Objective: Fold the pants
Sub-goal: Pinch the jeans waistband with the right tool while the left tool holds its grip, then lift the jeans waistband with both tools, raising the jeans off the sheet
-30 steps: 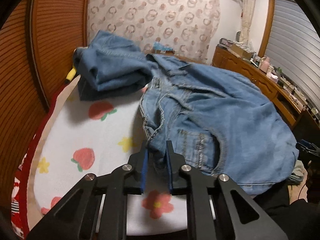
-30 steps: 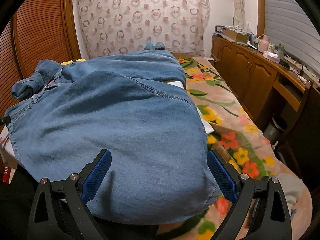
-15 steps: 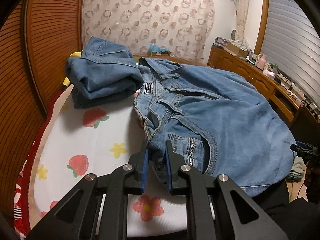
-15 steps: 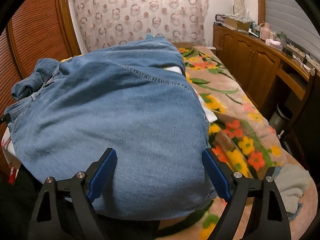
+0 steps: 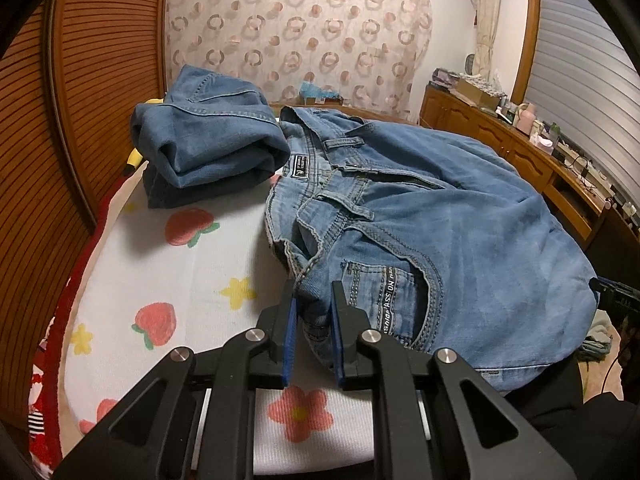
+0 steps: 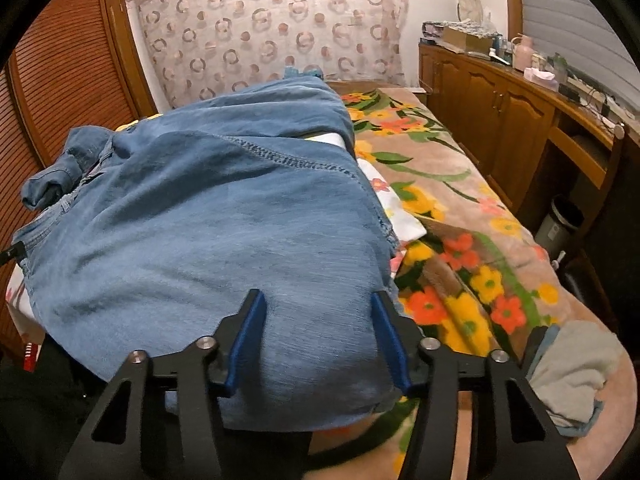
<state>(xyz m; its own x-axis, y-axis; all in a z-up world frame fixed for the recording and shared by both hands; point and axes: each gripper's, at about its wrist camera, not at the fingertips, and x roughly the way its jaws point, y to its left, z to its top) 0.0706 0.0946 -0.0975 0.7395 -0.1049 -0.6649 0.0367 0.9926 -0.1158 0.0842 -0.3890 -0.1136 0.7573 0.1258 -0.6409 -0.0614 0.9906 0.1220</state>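
Denim is spreading across the near end of the bed: the pants (image 5: 420, 216) are lying on a white blanket (image 5: 168, 264) printed with strawberries and stars, waistband toward the left side and the legs doubled over toward the right, where they are covering part of a floral bedspread (image 6: 460, 216). A second, already folded pair of jeans (image 5: 204, 144) is sitting just beyond them, near the wooden wall panel.

The left gripper (image 5: 314, 320) is clamping a bunch of the waistband near the back pocket, its blue pads narrow with cloth pinched between them. It is sitting just where it was a second ago.

What is changing is on the other side. The right gripper (image 6: 316, 336), which was standing wide over the folded leg end, has just been closing; its jaws are now at roughly half their earlier spread, with the denim bulging up between them. The pads appear to be meeting the fabric at their edges, but a firm pinch is not yet showing.

Judging by this, the person is securing the second hold, so both ends can likely be lifted together for the next fold once the right side finishes closing.
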